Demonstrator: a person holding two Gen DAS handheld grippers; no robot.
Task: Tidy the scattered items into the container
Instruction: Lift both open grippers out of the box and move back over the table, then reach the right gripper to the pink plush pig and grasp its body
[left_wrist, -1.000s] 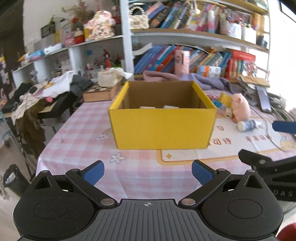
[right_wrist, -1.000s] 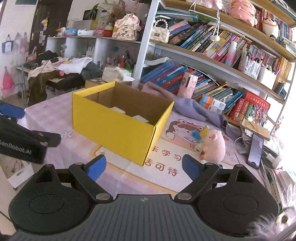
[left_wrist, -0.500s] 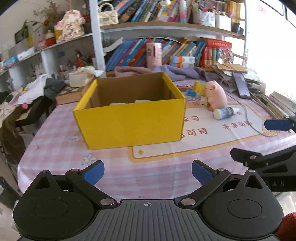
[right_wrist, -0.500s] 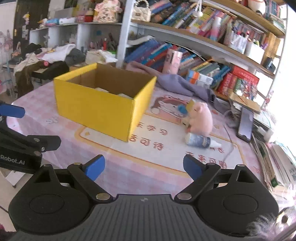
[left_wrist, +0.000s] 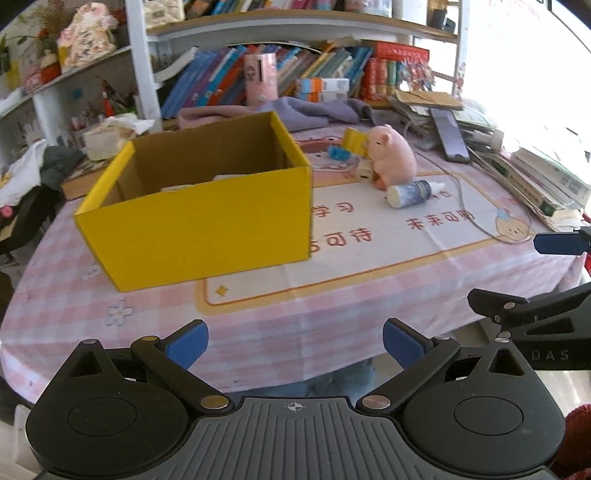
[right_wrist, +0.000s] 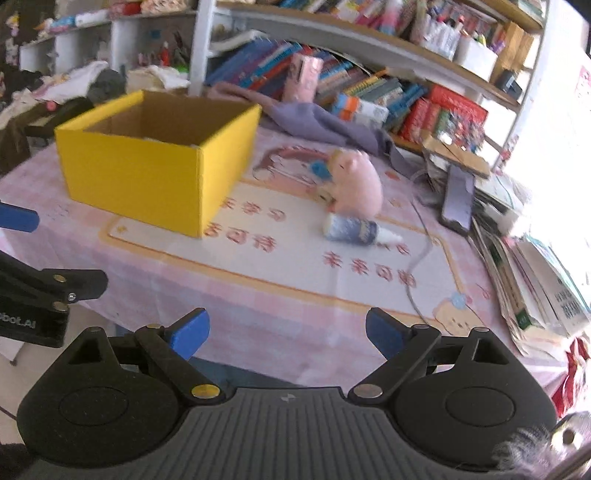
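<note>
Cardboard box (left_wrist: 199, 225), yellow outside and brown inside, is being shown standing open-topped on the pink checked tablecloth (left_wrist: 303, 332), at about eleven o'clock from the left gripper (left_wrist: 295, 341). Pale flat items are being glimpsed low inside it, too hidden to be told apart. Beside the box, at about one o'clock in the left wrist view, a pink plush pig (left_wrist: 391, 158) is being seen sitting upright on the printed mat (left_wrist: 388, 243), with a small yellow block (left_wrist: 354, 142) and a blue piece (left_wrist: 338, 153) just behind it. A small bottle (left_wrist: 410, 192) with a white nozzle is being seen lying on its side, just in front of the pig. A dark phone (left_wrist: 448, 134) is being propped near book stacks at two o'clock.

Both pairs of blue-padded fingers are being held wide apart, nothing between them. The right gripper (right_wrist: 286, 334) is being aimed over the table edge, the bottle lying at about one o'clock from it, well apart.
</note>
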